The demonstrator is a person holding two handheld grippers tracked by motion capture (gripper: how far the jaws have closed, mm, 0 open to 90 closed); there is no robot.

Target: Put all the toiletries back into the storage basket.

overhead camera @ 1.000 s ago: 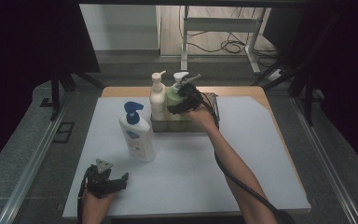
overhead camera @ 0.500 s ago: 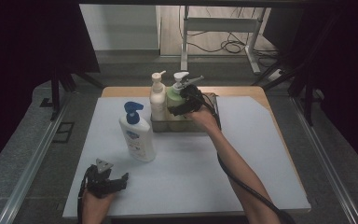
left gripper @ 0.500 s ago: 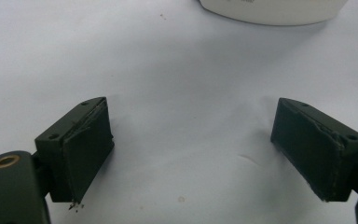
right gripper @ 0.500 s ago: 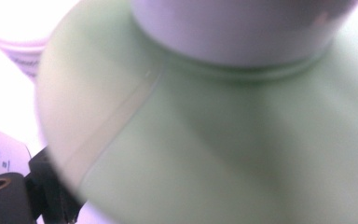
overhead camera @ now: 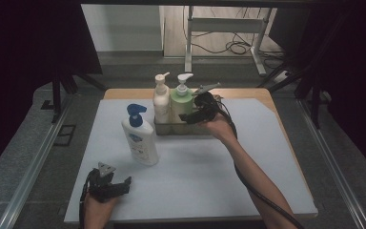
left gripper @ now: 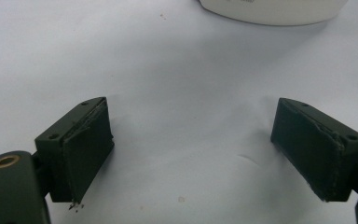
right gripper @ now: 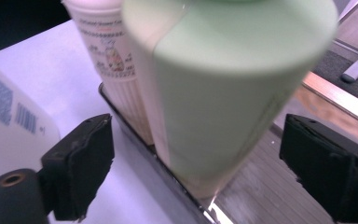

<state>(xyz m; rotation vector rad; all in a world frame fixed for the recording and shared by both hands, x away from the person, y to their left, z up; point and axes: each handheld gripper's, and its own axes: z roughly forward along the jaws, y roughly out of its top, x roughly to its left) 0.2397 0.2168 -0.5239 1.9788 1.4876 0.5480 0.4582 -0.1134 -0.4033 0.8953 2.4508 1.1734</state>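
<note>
Your right gripper [right gripper: 196,163] stands with jaws wide apart around the green pump bottle [right gripper: 223,88], which sits in the tray [overhead camera: 164,128] (beside a cream bottle [overhead camera: 161,98]). Your left gripper [left gripper: 200,149] rests spread open on the white mat [overhead camera: 195,167].

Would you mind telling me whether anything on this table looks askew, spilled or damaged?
Nothing stands out: the green bottle and cream bottle stand upright in the tray, the blue-capped bottle upright beside it, nothing spilled.
</note>
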